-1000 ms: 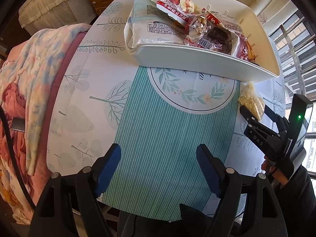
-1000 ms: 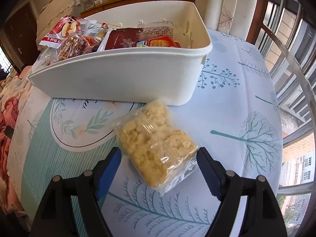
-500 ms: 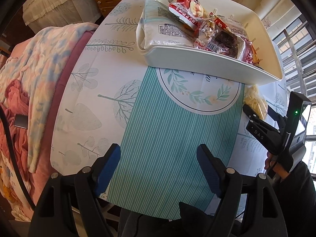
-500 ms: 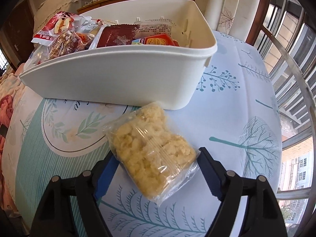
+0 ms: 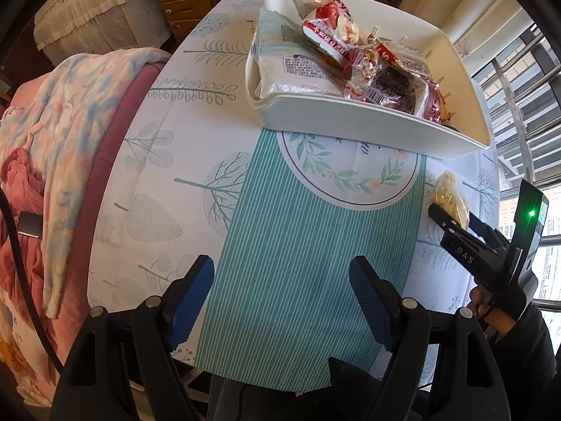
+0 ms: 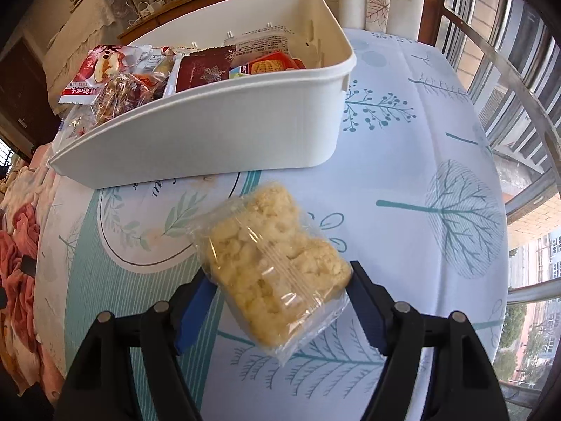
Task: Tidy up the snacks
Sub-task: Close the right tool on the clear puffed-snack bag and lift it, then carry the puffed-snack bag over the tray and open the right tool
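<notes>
Right tongs closing around a clear snack bag; left tongs idle and open.

Right gripper: jaws closing, clear bag of pale yellow puffed snack lying between the blue pads, its near end filling the gap; the right pad meets the wrapper edge, the left pad sits just beside it, a firm pinch cannot be told yet. Bag lies flat on the tablecloth, long axis running away from the tongs toward the white bin, which stands just beyond the bag's far end. Bin holds red and dark-red wrapped snacks, piled toward its left side. Left gripper: jaws apart, nothing between them, pointing down over the teal striped mat; bin ahead of it, right gripper and bag off to its right.
</notes>
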A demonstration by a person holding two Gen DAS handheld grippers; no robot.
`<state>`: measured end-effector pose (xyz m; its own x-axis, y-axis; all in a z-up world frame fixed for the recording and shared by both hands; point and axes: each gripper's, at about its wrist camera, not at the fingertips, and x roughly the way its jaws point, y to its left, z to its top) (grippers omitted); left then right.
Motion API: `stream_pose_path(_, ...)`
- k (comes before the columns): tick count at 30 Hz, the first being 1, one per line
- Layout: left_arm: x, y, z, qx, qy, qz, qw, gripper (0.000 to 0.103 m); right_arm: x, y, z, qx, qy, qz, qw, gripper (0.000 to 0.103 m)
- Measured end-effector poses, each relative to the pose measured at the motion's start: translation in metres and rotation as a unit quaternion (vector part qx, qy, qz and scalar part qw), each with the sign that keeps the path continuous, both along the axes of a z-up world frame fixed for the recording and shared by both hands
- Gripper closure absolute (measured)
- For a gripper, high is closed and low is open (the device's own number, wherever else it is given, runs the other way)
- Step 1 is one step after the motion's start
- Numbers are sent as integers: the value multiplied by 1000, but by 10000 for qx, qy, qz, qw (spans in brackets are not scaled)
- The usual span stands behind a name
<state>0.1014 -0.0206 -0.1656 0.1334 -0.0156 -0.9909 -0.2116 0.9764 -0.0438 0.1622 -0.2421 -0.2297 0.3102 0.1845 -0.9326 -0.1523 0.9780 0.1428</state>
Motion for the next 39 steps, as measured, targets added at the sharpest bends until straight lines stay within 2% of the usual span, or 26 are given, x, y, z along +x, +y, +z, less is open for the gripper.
stream_pose_path(5, 2, 3, 7, -157, -184, -260, 9994, 25, -12, 3, 14, -95, -20, -165, 9998, 29)
stream_pose_path(13, 10, 26, 14, -283, -255, -660, 9971, 24, -22, -1, 51, -158, -284, -769, 9965, 29)
stream_pose_path(17, 13, 38, 15, -350, -276, -912, 9948, 24, -25, 3, 75, -33, -532, -1148, 9920, 29)
stream_pose_path(25, 22, 64, 16, -493, -390, -1401, 9881, 24, -18, 26, 109, -115, -1093, -1598, 9810, 29)
stream_pose_path(29, 27, 78, 15, -586, -478, -1623, 9838, 24, -6, 42, 116, -207, -1317, -1678, 9768, 29)
stream_pose_path(39, 38, 117, 8, -797, -712, -1955, 9749, 24, 41, 92, 100, -373, -1491, -1620, 9747, 29)
